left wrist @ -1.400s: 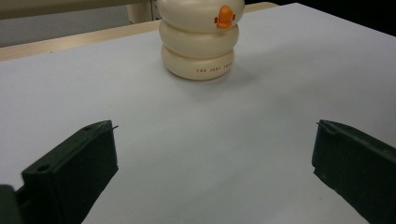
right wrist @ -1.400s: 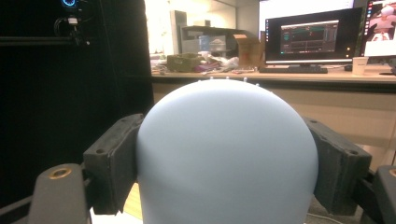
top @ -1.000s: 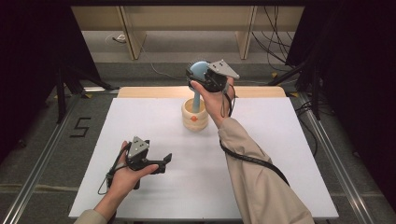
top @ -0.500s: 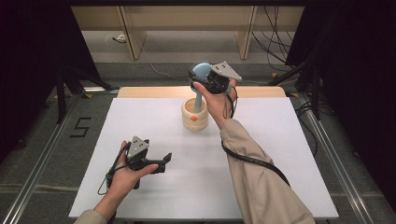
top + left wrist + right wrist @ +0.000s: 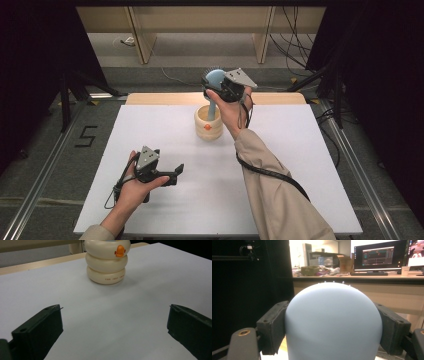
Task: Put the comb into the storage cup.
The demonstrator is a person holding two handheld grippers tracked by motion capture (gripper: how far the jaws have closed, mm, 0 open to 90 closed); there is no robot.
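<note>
Right claw [image 5: 216, 85] clamps the round pale-blue brush head [image 5: 333, 322], both jaws pressed on its sides; small white bristle tips show at its top edge. Brush handle [image 5: 212, 109] runs down into the cream ringed holder [image 5: 208, 123], which stands at 12 o'clock on the white counter [image 5: 300, 165], near the far edge, with an orange duck mark on its front. Left claw [image 5: 176, 172] is at 7 o'clock, wide, nothing between the jaws, just above the counter, well apart from the holder.

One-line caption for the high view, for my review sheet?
Right gripper grips the blue brush's head, handle in the cream holder; left gripper rests open on the white table.
</note>
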